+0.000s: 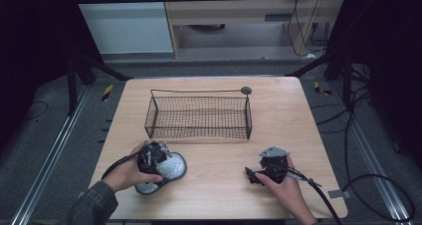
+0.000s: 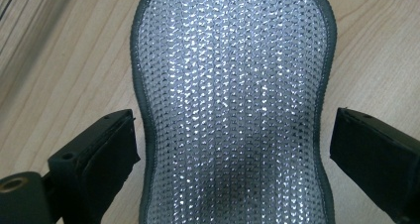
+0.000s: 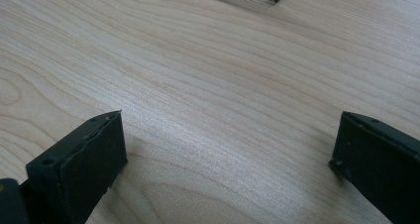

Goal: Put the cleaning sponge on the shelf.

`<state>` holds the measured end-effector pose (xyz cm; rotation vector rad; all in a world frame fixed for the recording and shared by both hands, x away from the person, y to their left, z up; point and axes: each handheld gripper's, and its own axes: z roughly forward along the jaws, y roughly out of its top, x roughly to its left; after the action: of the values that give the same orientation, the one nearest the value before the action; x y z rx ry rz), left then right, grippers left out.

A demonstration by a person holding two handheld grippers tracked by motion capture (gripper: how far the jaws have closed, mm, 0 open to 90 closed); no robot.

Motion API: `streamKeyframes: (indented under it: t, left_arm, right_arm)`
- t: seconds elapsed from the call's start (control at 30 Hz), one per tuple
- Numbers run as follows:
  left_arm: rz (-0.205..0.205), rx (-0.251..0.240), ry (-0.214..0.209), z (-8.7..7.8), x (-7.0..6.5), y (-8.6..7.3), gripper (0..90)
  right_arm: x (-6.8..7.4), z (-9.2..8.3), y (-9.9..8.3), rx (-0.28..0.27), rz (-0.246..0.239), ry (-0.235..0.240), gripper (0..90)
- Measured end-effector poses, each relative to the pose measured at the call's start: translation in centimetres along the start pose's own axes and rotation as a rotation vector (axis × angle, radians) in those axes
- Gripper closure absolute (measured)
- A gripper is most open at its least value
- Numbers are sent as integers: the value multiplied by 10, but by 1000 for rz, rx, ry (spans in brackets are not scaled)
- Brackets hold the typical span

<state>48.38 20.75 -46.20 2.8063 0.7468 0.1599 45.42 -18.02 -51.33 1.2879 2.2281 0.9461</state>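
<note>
Fingers wide apart, holding nothing | silver scouring pad lies between them | left gripper

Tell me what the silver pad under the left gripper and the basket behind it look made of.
Silver pad: looks like a scouring sponge with a glittery metallic knit face, tiny shiny loops, and a dark stitched fabric border; the core is hidden. Basket: black wire mesh on a thicker wire frame, probably coated metal, matte.

Silver scrubbing pad between parted jaws
</note>
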Motion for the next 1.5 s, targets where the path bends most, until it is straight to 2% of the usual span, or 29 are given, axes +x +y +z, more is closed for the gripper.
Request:
streamKeyframes:
  t: [0.1, 0.37, 0.6, 0.73, 0.9, 1.13, 1.5]
  left_arm:
    - [5, 1, -12, 4, -2, 0, 39]
    - [-8, -1, -11, 9, -1, -2, 29]
    - [-29, -17, 4, 11, 4, -3, 28]
    - [-34, -34, 8, 6, 4, -3, 42]
    - [-38, -27, 19, 8, 7, -4, 35]
    - [-55, -18, -8, 14, 14, -6, 11]
    - [-54, -14, -17, 15, 15, -7, 22]
  right_arm:
    - [0, 0, 0, 0, 0, 0, 4]
    - [0, 0, 0, 1, 0, 0, 4]
    - [0, 0, 0, 1, 0, 0, 4]
    - [0, 0, 0, 2, 0, 1, 4]
    - [0, 0, 0, 3, 0, 1, 4]
    - [0, 0, 0, 2, 0, 0, 4]
    - [1, -1, 0, 4, 0, 3, 4]
